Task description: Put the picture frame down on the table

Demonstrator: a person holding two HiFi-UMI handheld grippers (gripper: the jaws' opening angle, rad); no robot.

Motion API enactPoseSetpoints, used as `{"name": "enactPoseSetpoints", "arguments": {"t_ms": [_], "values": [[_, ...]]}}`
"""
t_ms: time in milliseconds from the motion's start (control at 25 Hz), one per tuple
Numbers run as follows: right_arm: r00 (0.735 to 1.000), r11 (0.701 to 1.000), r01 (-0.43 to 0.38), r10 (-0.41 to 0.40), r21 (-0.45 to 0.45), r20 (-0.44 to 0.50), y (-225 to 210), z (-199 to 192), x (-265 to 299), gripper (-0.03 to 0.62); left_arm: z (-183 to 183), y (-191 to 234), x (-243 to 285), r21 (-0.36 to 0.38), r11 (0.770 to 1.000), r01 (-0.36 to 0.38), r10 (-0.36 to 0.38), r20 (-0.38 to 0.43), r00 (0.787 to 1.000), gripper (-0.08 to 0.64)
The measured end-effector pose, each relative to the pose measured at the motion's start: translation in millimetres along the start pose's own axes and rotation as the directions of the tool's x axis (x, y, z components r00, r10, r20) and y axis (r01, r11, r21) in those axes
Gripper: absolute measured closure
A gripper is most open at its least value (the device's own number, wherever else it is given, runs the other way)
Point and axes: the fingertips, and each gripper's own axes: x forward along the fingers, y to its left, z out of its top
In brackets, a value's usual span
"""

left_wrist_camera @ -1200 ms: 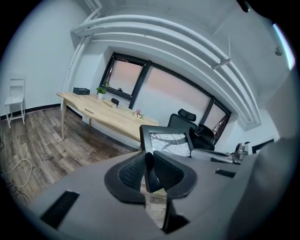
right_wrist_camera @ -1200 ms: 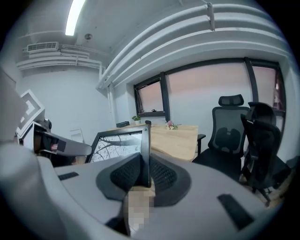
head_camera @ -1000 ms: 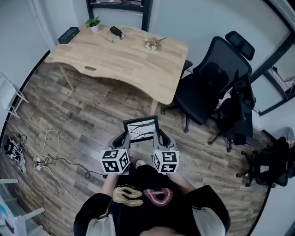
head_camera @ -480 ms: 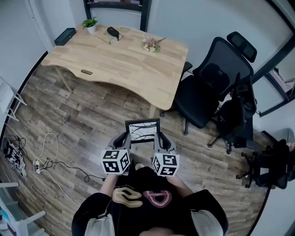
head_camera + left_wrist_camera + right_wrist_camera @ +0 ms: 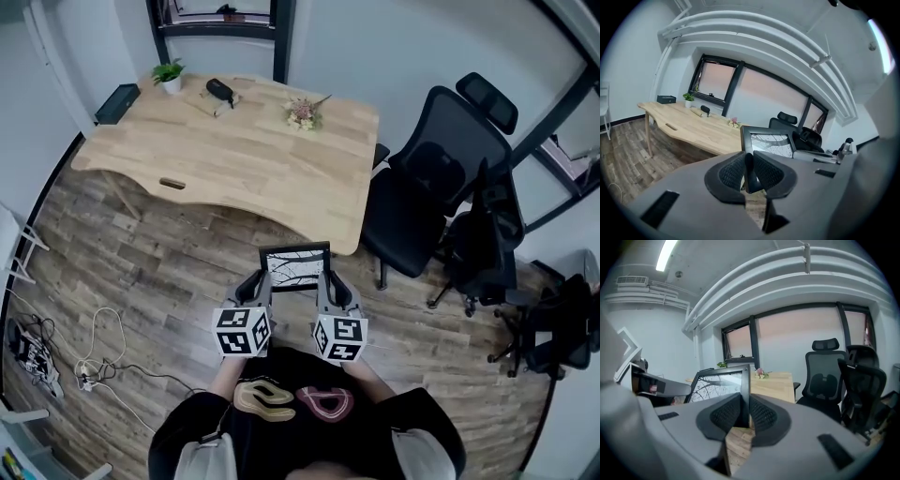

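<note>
The person is stepping toward the wooden table [image 5: 234,159] and is carrying the picture frame [image 5: 296,267] forward with the left gripper [image 5: 262,280] and the right gripper [image 5: 325,279]. The strip of floor [image 5: 169,262] between frame and table is shrinking. One second ago it was wide, and now, in the head view, the frame's top edge is arriving just beside the table's near corner. The cables [image 5: 84,379] are sliding back toward the lower left.

Obs: right hand-held gripper [image 5: 745,414] has both jaws pressed on the right-hand vertical edge of the black picture frame [image 5: 717,384]; frame upright, bare-branch print visible. Wooden desk [image 5: 777,383] behind the frame, with small flowers [image 5: 761,373] on it. Black office chair [image 5: 828,376] right of desk.
</note>
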Motion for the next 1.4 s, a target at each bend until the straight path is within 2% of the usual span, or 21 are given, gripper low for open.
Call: {"name": "enactPoseSetpoints", "arguments": {"t_ms": [400,800,1080,1400], "values": [[0.998,0.998,0.055,-0.055,-0.014,0.012,30,31,68,0.52,52,59,41,0.01,0.998,0.056,-0.057,0.002,0.998,0.495],[0.997,0.997,0.073,-0.073,-0.005,-0.015,73,26,108,0.52,61,119,51,-0.003,0.997,0.071,-0.071,-0.038,0.997,0.495],[0.997,0.997,0.074,-0.074,-0.003,-0.022,77,30,119,0.52,69,128,59,-0.009,0.997,0.077,-0.077,-0.032,0.997,0.495],[0.998,1.0,0.018,-0.018,-0.01,-0.054,79,28,153,0.52,70,147,74,-0.042,0.999,0.022,-0.024,-0.033,0.999,0.495]]}}
